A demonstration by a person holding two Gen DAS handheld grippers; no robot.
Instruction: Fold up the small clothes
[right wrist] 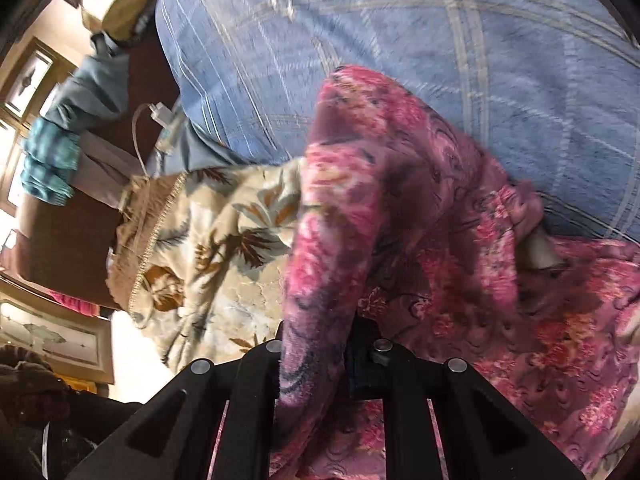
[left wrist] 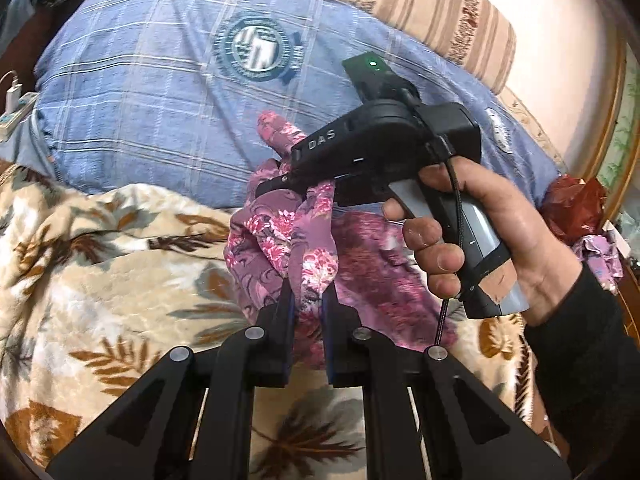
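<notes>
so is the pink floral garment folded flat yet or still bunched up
Still bunched up: the pink floral garment hangs in crumpled gathers, pinched by the left claw and right claw above the leaf-print blanket.

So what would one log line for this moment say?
step: folding | left gripper: shut on garment | right gripper: shut on garment | garment: lifted off blanket

white letters "das" stand on the right gripper.
</notes>
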